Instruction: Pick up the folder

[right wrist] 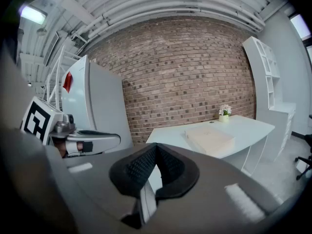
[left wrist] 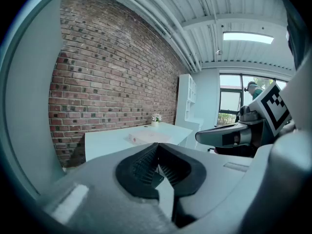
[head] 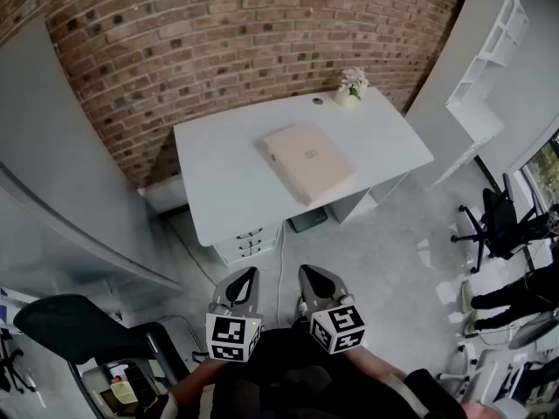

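Left gripper (head: 251,273) and right gripper (head: 307,272), bottom centre: fingers closed, empty. The folder (head: 309,162), seemingly thick, lies mid-frame on the counter (head: 214,182).

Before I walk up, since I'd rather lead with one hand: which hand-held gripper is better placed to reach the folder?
Right, marginally. In the head view the folder lies straight ahead of the right hand-held gripper; the left hand-held gripper sits offset. Both are shut, empty, short of the desk.

The right tongs (right wrist: 156,148), closed and empty, face the beige folder (right wrist: 209,139) on the white desk (right wrist: 248,126).
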The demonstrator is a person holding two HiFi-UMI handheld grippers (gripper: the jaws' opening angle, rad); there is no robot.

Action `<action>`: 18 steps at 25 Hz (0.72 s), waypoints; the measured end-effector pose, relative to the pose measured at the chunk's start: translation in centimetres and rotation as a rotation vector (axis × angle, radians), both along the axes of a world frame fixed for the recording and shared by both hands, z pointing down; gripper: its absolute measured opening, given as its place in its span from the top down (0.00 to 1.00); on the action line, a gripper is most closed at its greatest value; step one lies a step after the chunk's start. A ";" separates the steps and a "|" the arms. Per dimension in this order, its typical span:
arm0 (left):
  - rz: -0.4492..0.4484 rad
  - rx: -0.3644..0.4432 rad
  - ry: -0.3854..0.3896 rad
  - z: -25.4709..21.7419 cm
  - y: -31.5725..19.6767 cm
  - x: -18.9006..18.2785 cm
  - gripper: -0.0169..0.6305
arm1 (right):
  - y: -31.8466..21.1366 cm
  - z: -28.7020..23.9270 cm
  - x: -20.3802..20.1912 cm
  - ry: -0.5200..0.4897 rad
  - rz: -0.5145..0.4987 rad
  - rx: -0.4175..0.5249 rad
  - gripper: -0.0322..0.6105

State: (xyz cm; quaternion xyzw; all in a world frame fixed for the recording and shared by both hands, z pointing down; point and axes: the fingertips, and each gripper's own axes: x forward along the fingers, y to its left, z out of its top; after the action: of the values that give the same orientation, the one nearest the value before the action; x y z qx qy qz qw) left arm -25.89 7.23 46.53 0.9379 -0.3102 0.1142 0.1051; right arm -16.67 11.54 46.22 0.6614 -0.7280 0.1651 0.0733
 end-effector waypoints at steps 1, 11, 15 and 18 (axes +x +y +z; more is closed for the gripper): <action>0.000 -0.001 0.001 0.0 0.0 0.2 0.98 | 0.0 0.0 0.2 0.001 0.001 0.000 0.95; 0.007 -0.002 -0.008 -0.1 -0.1 1.7 0.98 | 0.0 0.1 1.8 -0.010 0.010 -0.002 0.95; 0.003 -0.008 -0.007 -0.1 -0.4 2.1 0.98 | -0.2 0.1 2.6 -0.023 0.026 -0.005 0.95; 0.000 -0.011 -0.004 0.0 -0.7 2.7 0.98 | -0.2 0.0 3.9 -0.018 0.067 0.004 0.95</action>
State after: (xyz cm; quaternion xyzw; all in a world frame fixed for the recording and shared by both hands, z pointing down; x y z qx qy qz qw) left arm -23.18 6.57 46.55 0.9371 -0.3097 0.1179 0.1097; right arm -12.73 11.32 46.18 0.6839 -0.7064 0.1720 0.0599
